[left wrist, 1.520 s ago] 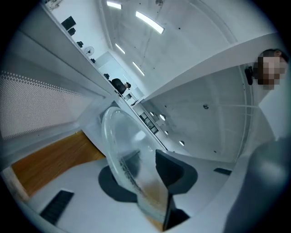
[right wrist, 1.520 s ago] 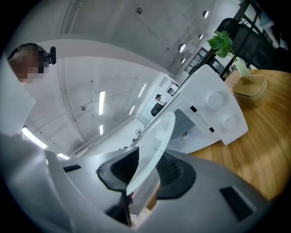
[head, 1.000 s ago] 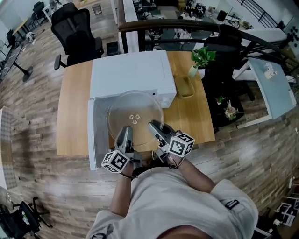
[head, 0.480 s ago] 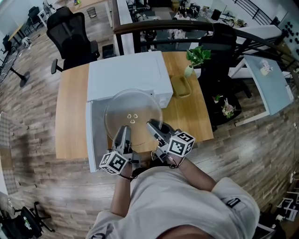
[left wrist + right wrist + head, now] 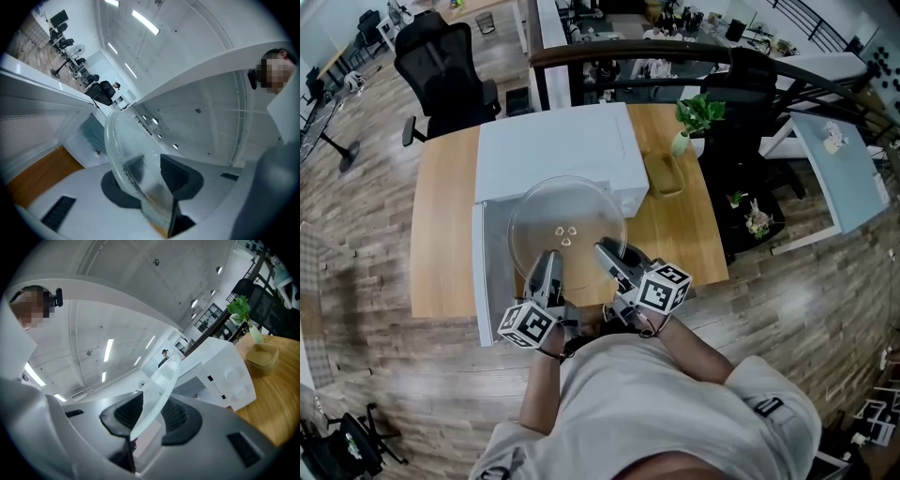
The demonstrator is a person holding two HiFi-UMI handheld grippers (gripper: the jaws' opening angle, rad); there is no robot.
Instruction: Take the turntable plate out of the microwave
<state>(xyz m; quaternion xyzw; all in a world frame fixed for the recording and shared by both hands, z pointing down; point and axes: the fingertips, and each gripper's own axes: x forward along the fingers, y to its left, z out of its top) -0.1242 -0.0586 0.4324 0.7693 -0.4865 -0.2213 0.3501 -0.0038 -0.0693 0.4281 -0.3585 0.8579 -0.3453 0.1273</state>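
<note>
While left tongs point(image 5: 551, 261) and right tongs point(image 5: 606, 251) clamp turntable plate point(image 5: 567, 211), wooden desk point(image 5: 445, 216), plank floor point(image 5: 375, 375), seemingly office.

**Wear.** A pale grey short-sleeved shirt point(image 5: 675, 412) is worn, and a small dark label point(image 5: 766, 410) is seen on its right sleeve. A small black device point(image 5: 253, 78) is worn at the head.

**Grippers.** The left gripper point(image 5: 549, 264) and right gripper point(image 5: 607, 251) are cased in smooth grey-white shells. Each is fitted with black ribbed pads point(image 5: 129, 411) and is topped by a white cube point(image 5: 664, 288) printed with black square markers.
</note>
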